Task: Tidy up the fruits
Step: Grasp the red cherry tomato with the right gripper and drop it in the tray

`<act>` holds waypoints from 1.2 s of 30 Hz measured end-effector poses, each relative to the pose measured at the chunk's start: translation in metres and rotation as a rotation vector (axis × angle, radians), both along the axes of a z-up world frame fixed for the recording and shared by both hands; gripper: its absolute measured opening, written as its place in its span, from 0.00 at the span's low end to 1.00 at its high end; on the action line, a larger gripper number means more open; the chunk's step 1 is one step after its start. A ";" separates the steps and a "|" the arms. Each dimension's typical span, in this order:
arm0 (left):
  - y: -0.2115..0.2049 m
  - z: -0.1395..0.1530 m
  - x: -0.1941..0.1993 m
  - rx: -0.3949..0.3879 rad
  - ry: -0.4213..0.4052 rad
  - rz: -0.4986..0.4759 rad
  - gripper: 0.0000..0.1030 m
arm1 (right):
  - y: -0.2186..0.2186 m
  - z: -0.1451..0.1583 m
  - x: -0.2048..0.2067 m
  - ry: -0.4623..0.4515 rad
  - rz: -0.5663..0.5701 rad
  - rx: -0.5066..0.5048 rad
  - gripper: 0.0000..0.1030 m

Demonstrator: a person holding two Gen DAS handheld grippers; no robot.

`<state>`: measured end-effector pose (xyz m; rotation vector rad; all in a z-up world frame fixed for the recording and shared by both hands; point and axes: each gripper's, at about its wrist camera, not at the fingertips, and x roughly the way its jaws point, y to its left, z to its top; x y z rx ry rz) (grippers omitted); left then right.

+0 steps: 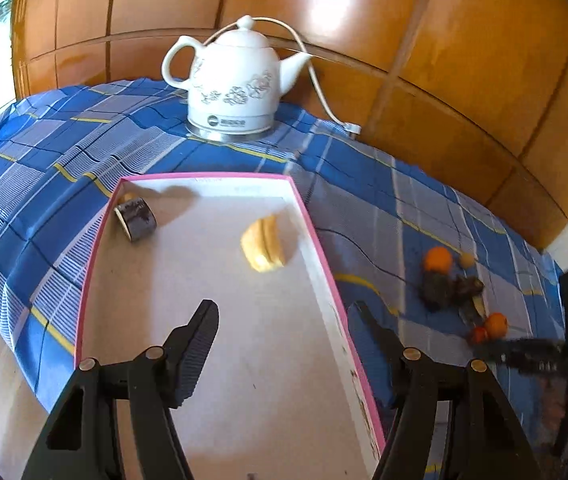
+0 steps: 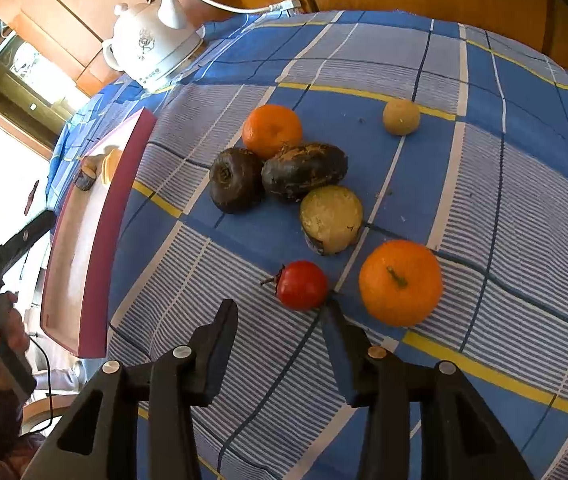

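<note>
The right gripper (image 2: 280, 320) hangs over the checked tablecloth (image 2: 484, 140) with its jaws wide apart and nothing between them, aimed at the small red tomato (image 2: 302, 285), which lies just beyond the fingertips. A big orange (image 2: 401, 282) sits just to the right of the tomato, close to the right finger; a pale cut vegetable (image 2: 331, 219), two dark beets (image 2: 272, 178), a second orange (image 2: 272, 130) and a small pale ball (image 2: 401, 117) lie farther on

The left gripper (image 1: 284, 316) is likewise wide open and empty, hovering over the pink-edged tray (image 1: 320, 240), one finger over the tray floor and the other past its right wall. The tray already holds a yellow ridged piece (image 1: 264, 244) and a dark roll (image 1: 136, 218) near its far end; a white kettle (image 1: 230, 80) stands behind it

The step in hand looks like picking up the tomato. To do it well, the right gripper should go forward and down until the fingers straddle the tomato at its widest part, with the right finger slipping into the narrow gap beside the big orange without nudging it. Close gently, since a tomato is soft and round and may roll or bruise, then lift clear before carrying it left to the tray
</note>
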<state>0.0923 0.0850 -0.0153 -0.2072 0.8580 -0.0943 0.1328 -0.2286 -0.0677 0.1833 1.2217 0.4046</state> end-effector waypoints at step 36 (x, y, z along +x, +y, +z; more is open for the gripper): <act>0.002 -0.006 -0.034 0.038 0.015 0.009 0.66 | 0.090 0.028 -0.024 -0.158 0.175 -0.081 0.25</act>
